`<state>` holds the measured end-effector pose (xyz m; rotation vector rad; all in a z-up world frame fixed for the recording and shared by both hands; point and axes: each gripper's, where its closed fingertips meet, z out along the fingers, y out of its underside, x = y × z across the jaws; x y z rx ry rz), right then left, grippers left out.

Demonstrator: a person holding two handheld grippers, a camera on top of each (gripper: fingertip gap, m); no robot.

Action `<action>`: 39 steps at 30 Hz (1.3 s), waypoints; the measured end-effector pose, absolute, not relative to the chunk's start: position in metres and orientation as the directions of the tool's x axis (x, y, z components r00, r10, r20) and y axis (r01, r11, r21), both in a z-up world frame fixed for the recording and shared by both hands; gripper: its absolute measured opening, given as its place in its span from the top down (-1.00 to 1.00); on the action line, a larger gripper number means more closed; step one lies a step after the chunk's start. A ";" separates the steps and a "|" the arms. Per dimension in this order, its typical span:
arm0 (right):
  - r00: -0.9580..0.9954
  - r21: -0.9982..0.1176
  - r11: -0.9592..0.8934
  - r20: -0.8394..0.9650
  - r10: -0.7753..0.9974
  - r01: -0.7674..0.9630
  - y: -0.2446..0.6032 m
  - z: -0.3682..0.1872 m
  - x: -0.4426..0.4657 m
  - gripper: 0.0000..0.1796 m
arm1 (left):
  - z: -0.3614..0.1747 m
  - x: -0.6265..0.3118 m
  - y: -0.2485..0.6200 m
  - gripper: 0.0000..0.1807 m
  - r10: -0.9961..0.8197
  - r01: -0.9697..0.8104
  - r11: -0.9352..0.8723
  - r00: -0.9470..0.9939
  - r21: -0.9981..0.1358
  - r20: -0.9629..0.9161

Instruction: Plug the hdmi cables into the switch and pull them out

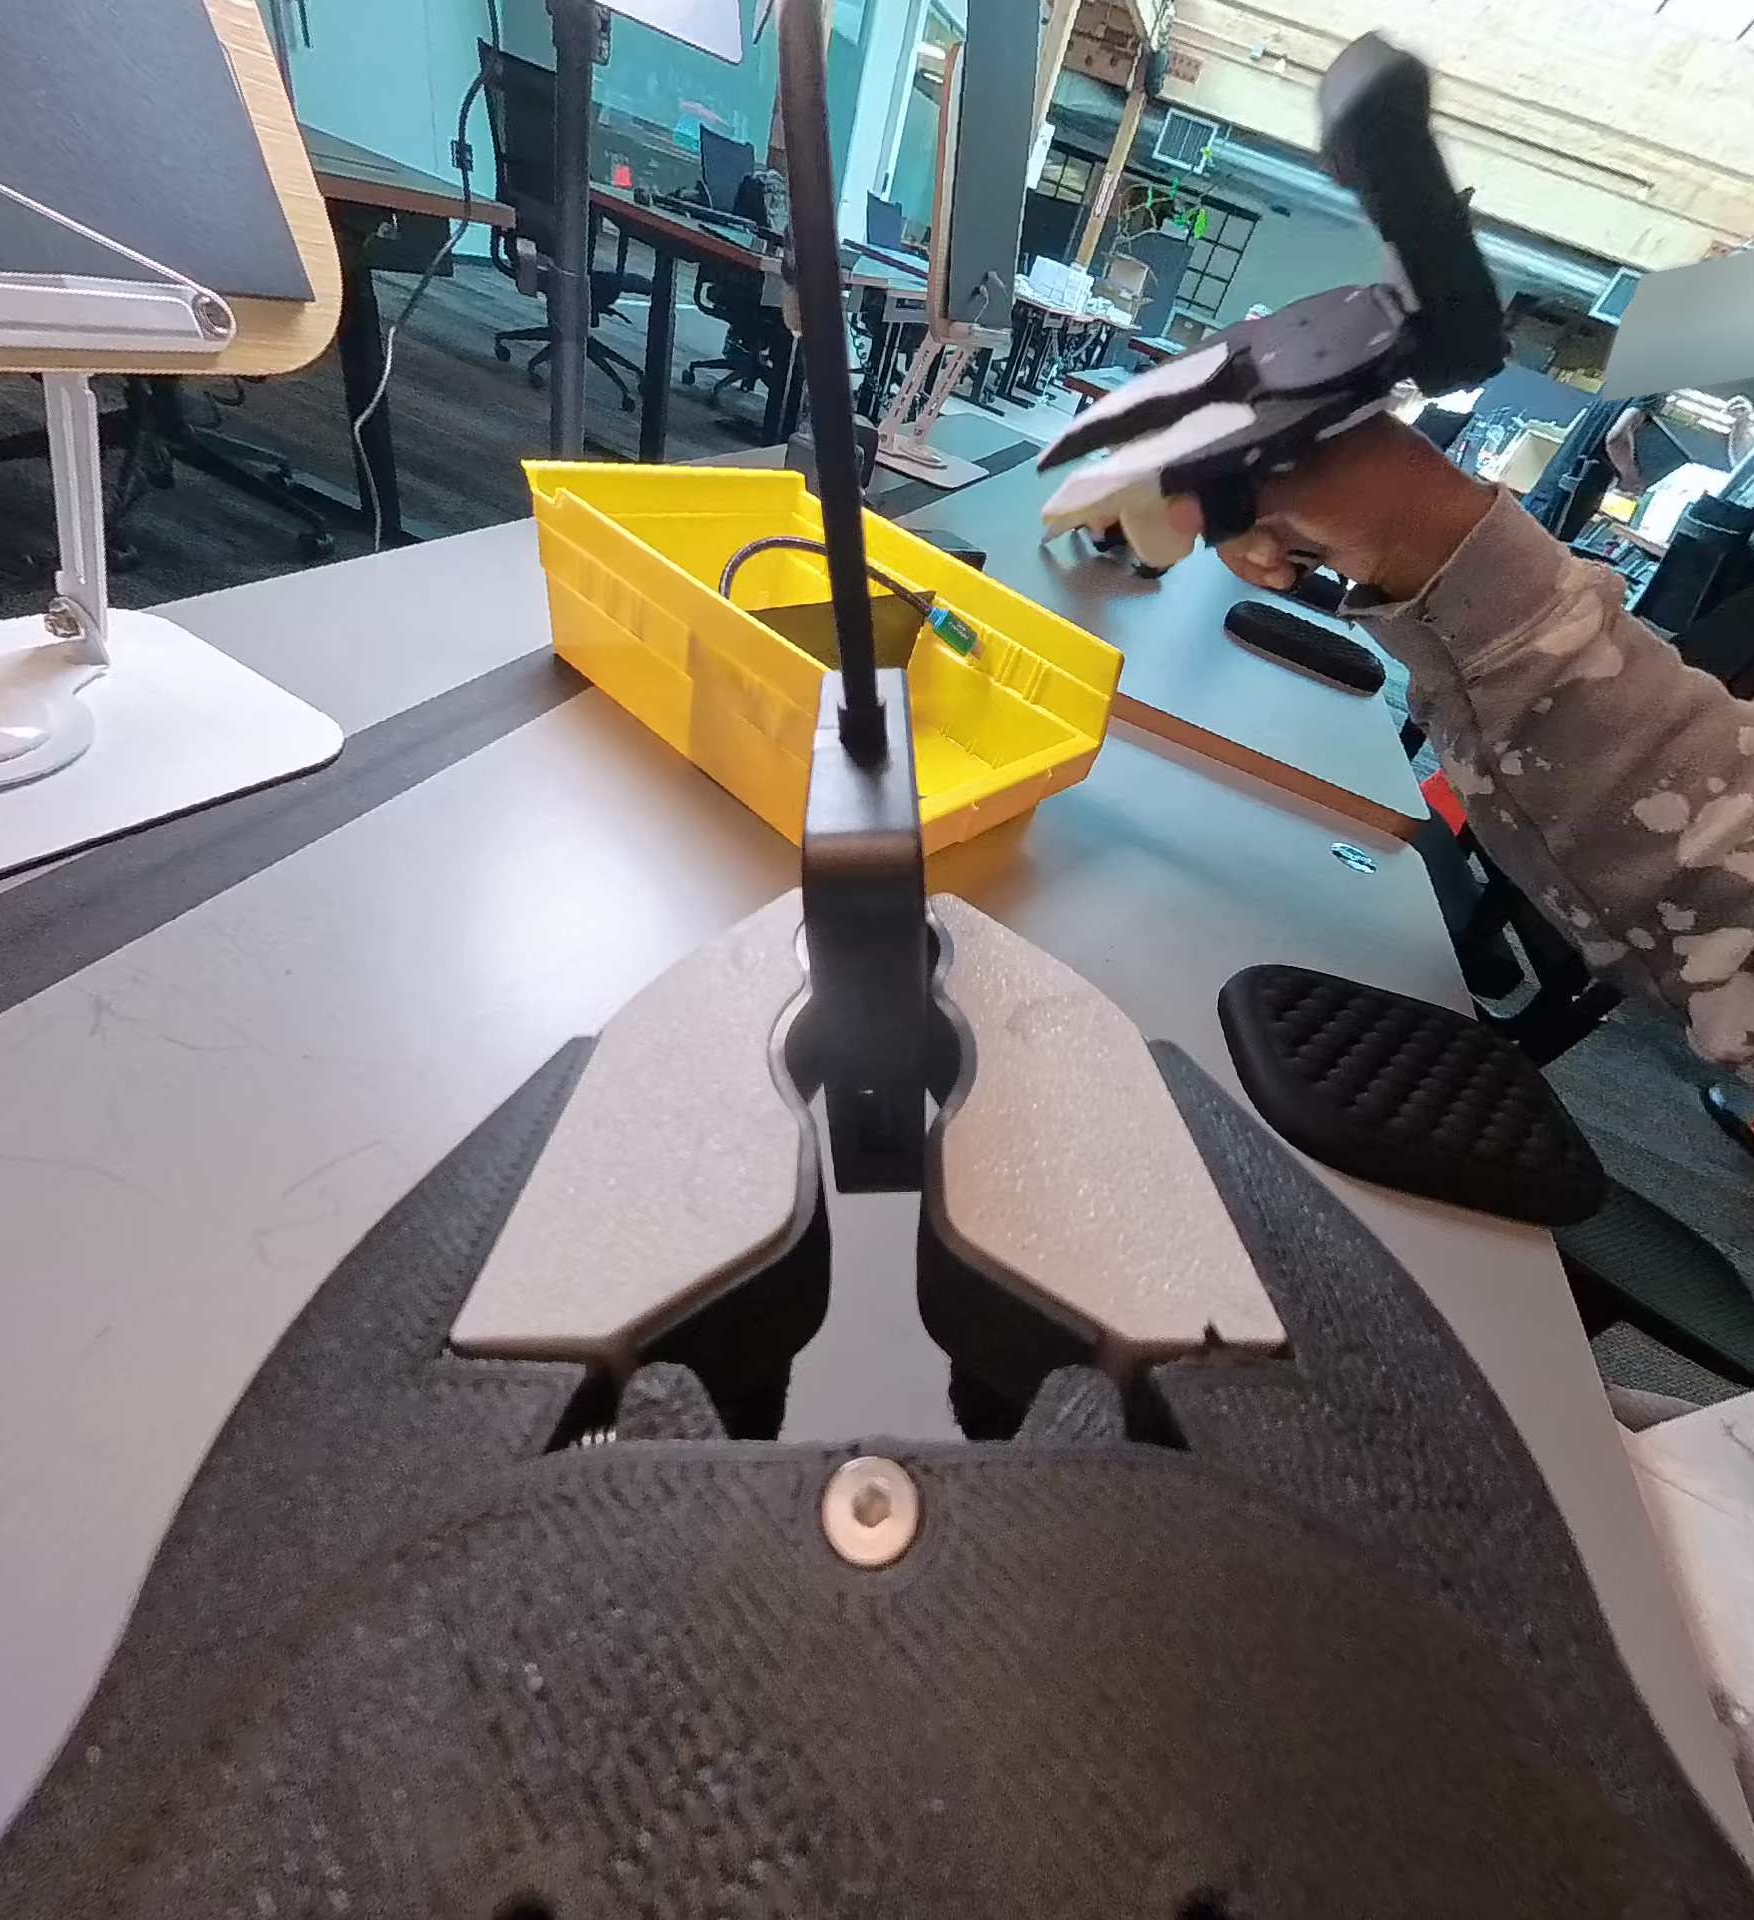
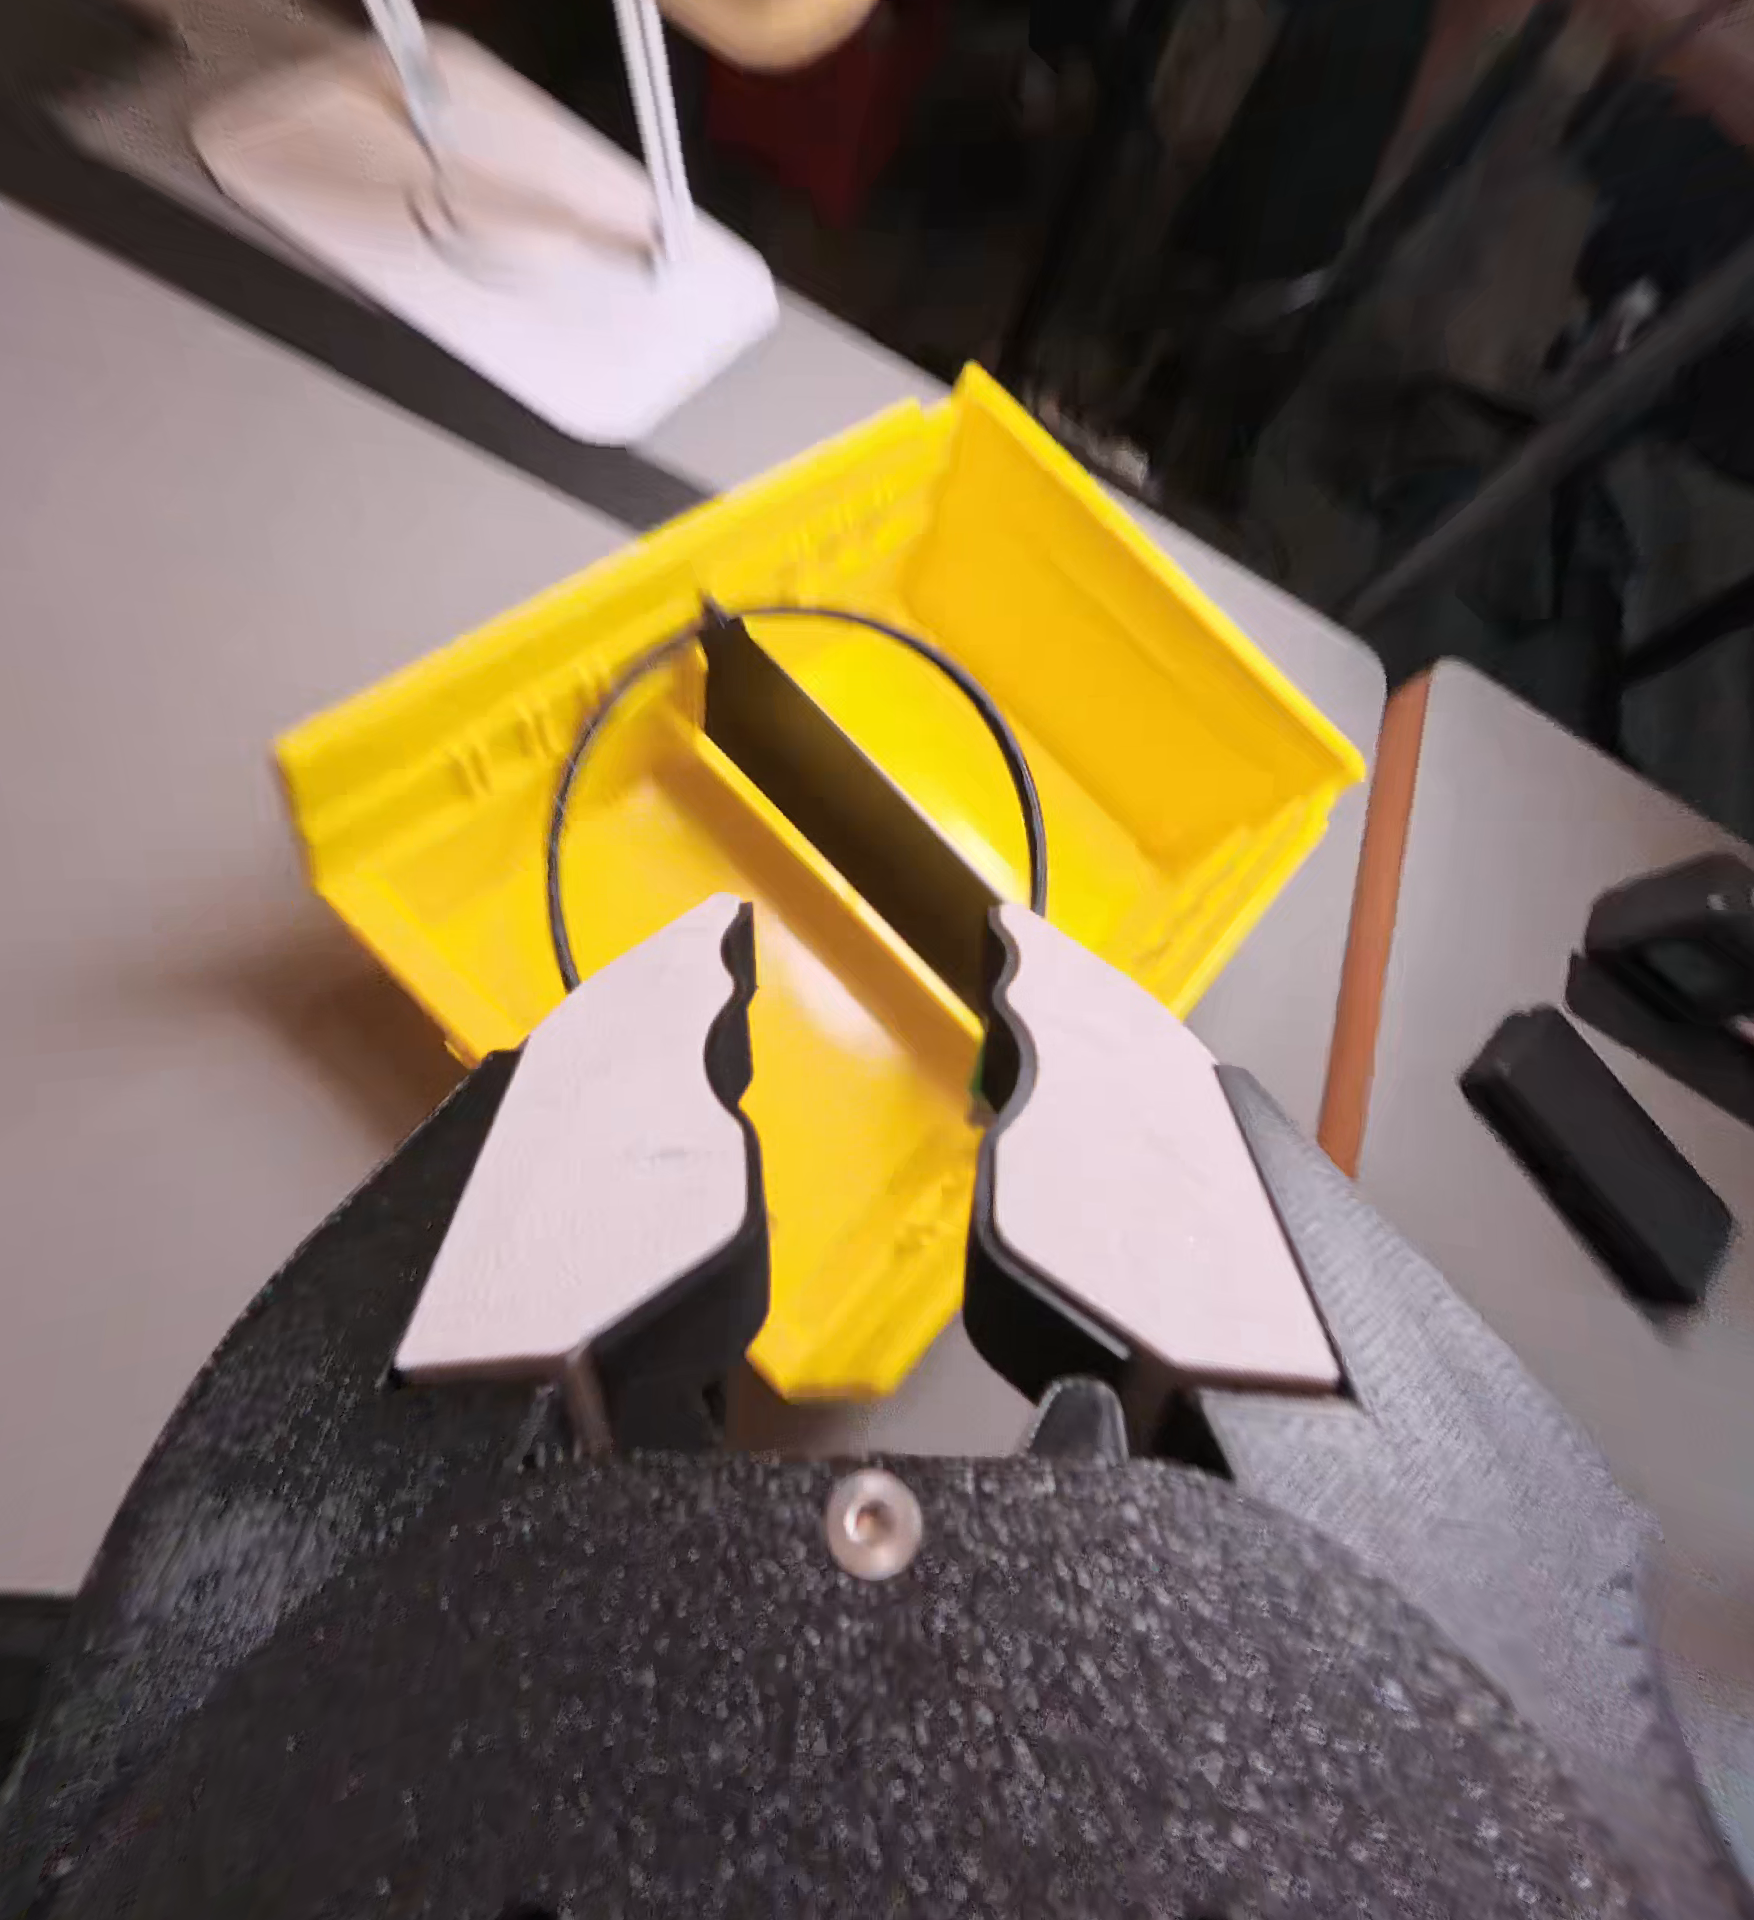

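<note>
Here, left claw (image 1: 865,997) clenched on HDMI plug (image 1: 865,831) — right claw (image 2: 868,997) released, raised over yellow bin (image 2: 1112,644).

Open-plan office; rows of desks (image 1: 707,234), swivel chairs (image 1: 530,249), monitors (image 1: 987,156)

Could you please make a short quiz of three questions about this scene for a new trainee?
1. True or false: the left gripper is shut on a black HDMI plug.
2. Over what does the open right gripper hover?
A. the white stand
B. the yellow bin
C. a chair
3. Fill in: a black ______ splits the bin inside.

Key
1. True; the cable rises from the plug.
2. B.
3. divider; a thin black wire loops around it.
</note>
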<state>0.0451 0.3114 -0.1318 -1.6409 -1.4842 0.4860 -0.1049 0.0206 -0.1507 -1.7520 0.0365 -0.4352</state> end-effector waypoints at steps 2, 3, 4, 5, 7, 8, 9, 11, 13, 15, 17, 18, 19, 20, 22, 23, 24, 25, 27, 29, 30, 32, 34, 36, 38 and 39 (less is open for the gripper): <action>0.133 -0.896 0.068 0.140 0.981 0.439 0.276 -0.107 0.026 0.55 | -0.152 -0.103 0.021 0.84 -0.265 0.206 -0.235 0.927 -0.950 0.267; 0.061 -0.932 0.050 0.077 0.995 0.358 0.253 -0.098 0.018 0.55 | -0.152 -0.102 0.022 0.84 -0.272 0.202 -0.234 0.925 -0.951 0.264; -0.017 -0.956 0.023 0.019 1.000 0.293 0.230 -0.091 0.010 0.56 | -0.152 -0.100 0.022 0.84 -0.280 0.197 -0.231 0.924 -0.953 0.259; -0.097 -0.970 -0.002 -0.027 0.995 0.245 0.207 -0.088 0.004 0.56 | -0.152 -0.098 0.022 0.84 -0.288 0.193 -0.231 0.923 -0.954 0.256; -0.230 -0.980 -0.029 -0.075 0.970 0.195 0.166 -0.090 -0.008 0.56 | -0.152 -0.092 0.022 0.84 -0.314 0.178 -0.230 0.917 -0.957 0.246; -0.287 -0.982 -0.034 -0.088 0.954 0.188 0.147 -0.095 -0.014 0.57 | -0.152 -0.088 0.022 0.84 -0.334 0.167 -0.229 0.912 -0.959 0.239; -0.339 -0.981 -0.035 -0.099 0.935 0.189 0.129 -0.100 -0.020 0.57 | -0.152 -0.083 0.022 0.84 -0.356 0.156 -0.227 0.905 -0.961 0.231; -0.437 -0.978 -0.031 -0.121 0.892 0.208 0.094 -0.112 -0.031 0.58 | -0.153 -0.072 0.023 0.84 -0.397 0.135 -0.234 0.891 -0.963 0.221; -0.515 -0.973 -0.010 -0.130 0.848 0.229 0.065 -0.122 -0.040 0.59 | -0.157 -0.059 0.023 0.84 -0.445 0.108 -0.250 0.870 -0.962 0.213; -0.581 -0.965 0.018 -0.142 0.802 0.262 0.040 -0.132 -0.047 0.59 | -0.161 -0.047 0.024 0.84 -0.487 0.079 -0.264 0.849 -0.961 0.204; -0.633 -0.957 0.060 -0.140 0.762 0.284 0.020 -0.140 -0.049 0.62 | -0.165 -0.034 0.023 0.84 -0.533 0.052 -0.272 0.823 -0.961 0.195; -0.655 -0.954 0.093 -0.124 0.746 0.286 0.014 -0.143 -0.048 0.75 | -0.167 -0.028 0.023 0.84 -0.553 0.034 -0.277 0.812 -0.960 0.188; -0.667 -0.950 0.129 -0.099 0.738 0.284 0.012 -0.144 -0.046 0.81 | -0.170 -0.025 0.022 0.84 -0.562 0.016 -0.283 0.807 -0.959 0.179; -0.670 -0.944 0.161 -0.078 0.738 0.287 0.013 -0.143 -0.044 0.82 | -0.171 -0.026 0.023 0.83 -0.554 0.014 -0.278 0.815 -0.961 0.172; -0.658 -0.943 0.179 -0.052 0.751 0.280 0.025 -0.131 -0.040 0.85 | -0.163 -0.035 0.028 0.69 -0.507 0.087 -0.250 0.837 -0.964 0.206; -0.636 -0.945 0.175 -0.043 0.771 0.276 0.037 -0.121 -0.038 0.85 | -0.159 -0.042 0.029 0.63 -0.480 0.128 -0.235 0.847 -0.963 0.230; -0.601 -0.946 0.172 -0.029 0.799 0.275 0.053 -0.109 -0.038 0.85 | -0.156 -0.051 0.030 0.58 -0.448 0.153 -0.220 0.861 -0.963 0.240; -0.552 -0.943 0.178 -0.007 0.834 0.281 0.074 -0.098 -0.038 0.85 | -0.154 -0.061 0.030 0.57 -0.415 0.165 -0.206 0.878 -0.965 0.238; -0.429 -0.923 0.220 0.068 0.901 0.316 0.124 -0.080 -0.040 0.85 | -0.151 -0.075 0.029 0.57 -0.367 0.191 -0.182 0.897 -0.965 0.247; -0.285 -0.887 0.261 0.156 0.946 0.382 0.181 -0.070 -0.043 0.85 | -0.149 -0.083 0.028 0.57 -0.344 0.215 -0.168 0.902 -0.962 0.262; -0.220 -0.865 0.275 0.197 0.956 0.421 0.210 -0.067 -0.045 0.85 | -0.149 -0.087 0.028 0.58 -0.330 0.216 -0.163 0.908 -0.963 0.259; -0.111 -0.817 0.285 0.265 0.958 0.502 0.262 -0.068 -0.047 0.84 | -0.150 -0.090 0.028 0.58 -0.313 0.214 -0.159 0.915 -0.964 0.255; -0.029 -0.766 0.263 0.304 0.952 0.586 0.310 -0.079 -0.047 0.85 | -0.151 -0.094 0.028 0.58 -0.292 0.212 -0.157 0.923 -0.965 0.250; 0.037 -0.710 0.227 0.335 0.942 0.666 0.354 -0.099 -0.047 0.83 | -0.151 -0.097 0.027 0.58 -0.284 0.209 -0.157 0.927 -0.965 0.246; 0.078 -0.636 0.187 0.365 0.928 0.748 0.390 -0.128 -0.044 0.85 | -0.150 -0.102 0.026 0.58 -0.269 0.211 -0.151 0.931 -0.966 0.245; 0.088 -0.590 0.169 0.381 0.921 0.789 0.406 -0.144 -0.041 0.85 | -0.150 -0.104 0.025 0.59 -0.262 0.209 -0.148 0.934 -0.967 0.242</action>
